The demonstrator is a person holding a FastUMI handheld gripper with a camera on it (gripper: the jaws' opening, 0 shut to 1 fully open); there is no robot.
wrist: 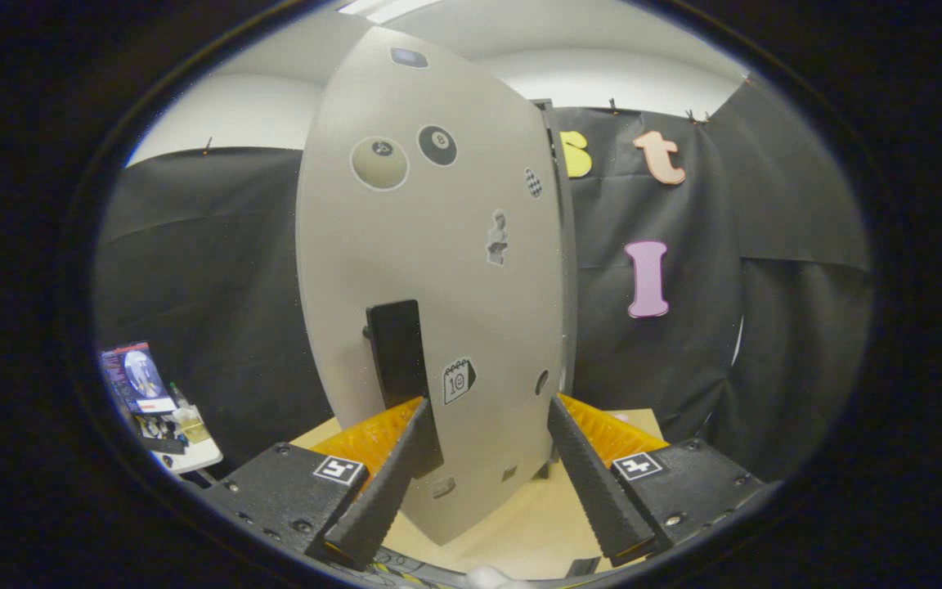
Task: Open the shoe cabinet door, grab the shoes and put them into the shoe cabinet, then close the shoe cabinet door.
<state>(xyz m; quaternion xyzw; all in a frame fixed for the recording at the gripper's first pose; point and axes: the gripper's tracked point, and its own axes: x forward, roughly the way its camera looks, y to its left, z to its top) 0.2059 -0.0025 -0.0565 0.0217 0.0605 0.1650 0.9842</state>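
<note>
Shoe cabinet door stickered, upright on pale tabletop; gripper spread wide, holding nothing

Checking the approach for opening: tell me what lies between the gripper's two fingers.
In the gripper view, the gripper is open; the shoe cabinet door stands between its fingers, its black handle at the left one.

- Shoe cabinet door: a pale grey panel, standing upright and swung out edge-first, so its face fills the space just ahead of the tongs' fingers.
- Stickers dot the panel: two billiard balls up high, a small figure mid-way, a calendar tag low down.
- Door handle: a dark upright bar on the lower half of the door, its bottom end right at the left finger's tip.
- Shoe cabinet: a dark edge shows behind the door's right side, standing on the light wooden tabletop.
</note>
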